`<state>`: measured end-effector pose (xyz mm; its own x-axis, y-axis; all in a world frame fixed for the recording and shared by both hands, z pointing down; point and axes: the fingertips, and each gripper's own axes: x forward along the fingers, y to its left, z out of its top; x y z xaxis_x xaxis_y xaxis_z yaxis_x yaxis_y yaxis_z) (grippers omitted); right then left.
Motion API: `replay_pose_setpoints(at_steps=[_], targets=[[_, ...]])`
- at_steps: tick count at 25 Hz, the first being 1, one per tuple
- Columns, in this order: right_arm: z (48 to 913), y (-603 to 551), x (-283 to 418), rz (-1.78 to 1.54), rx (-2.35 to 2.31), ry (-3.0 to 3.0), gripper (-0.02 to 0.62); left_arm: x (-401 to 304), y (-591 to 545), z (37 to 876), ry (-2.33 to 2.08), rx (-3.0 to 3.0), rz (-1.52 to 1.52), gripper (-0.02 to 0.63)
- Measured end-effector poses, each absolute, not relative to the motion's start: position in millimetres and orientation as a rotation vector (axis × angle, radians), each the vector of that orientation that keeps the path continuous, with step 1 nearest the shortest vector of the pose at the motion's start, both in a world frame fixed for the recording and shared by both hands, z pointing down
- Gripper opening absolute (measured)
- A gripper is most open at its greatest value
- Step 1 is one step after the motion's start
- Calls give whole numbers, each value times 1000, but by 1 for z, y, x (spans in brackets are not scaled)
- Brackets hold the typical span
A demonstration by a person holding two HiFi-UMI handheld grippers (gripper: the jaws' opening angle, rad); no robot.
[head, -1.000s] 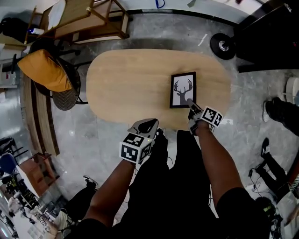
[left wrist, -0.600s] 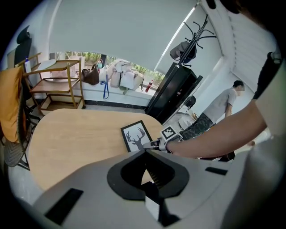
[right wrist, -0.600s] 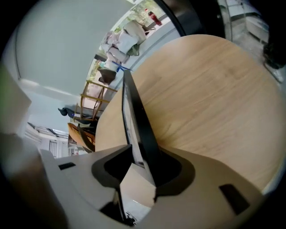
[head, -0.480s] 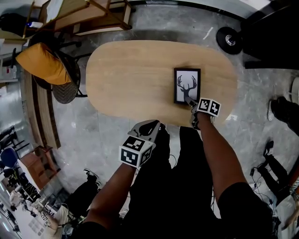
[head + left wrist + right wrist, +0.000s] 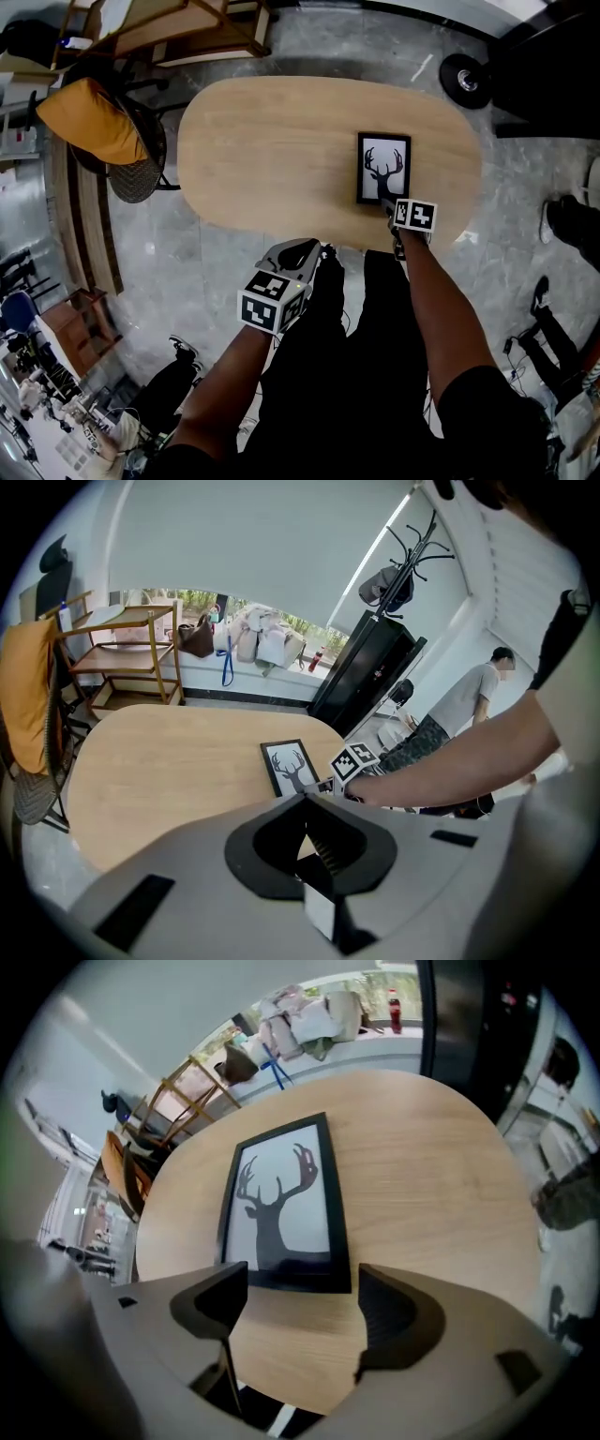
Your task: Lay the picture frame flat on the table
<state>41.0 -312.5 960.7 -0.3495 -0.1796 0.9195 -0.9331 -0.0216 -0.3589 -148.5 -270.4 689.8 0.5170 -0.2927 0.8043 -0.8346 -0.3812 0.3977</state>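
Left gripper (image 5: 306, 803): we see it tilted forward and down, near the body; its jaws seem to meet at the tips, though the view is dim there.
Left arm (image 5: 220, 394): bare forearm, bent, kept close to the torso.
Right gripper (image 5: 292, 1302): pointed steeply down; jaws have just been opening and stand wide, nothing between them.
Right arm (image 5: 441, 309): bare forearm stretched forward.

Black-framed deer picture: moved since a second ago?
Yes. Against the oval wooden table, the black-framed deer picture went from skewed tilt to flat, same spot near the right end.
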Motion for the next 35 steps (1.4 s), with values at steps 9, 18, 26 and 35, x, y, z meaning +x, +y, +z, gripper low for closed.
replay_pose_setpoints(at_steps=[9,18,26,35], targets=[[936,-306,28,1446,1182,-1698,333,-149,-267,679,-902,1956,786,0],[858,-313,-1,1442,1195,-1909,331,-151,-274,651,-852,2064,784,0],[723,-314,-16,1504,1276,-2184,120,-139,-288,606,-799,2152,672,0],[534,-280,-47,1192,1210,-2560,2,-128,-292,522,-723,2383,604,0]])
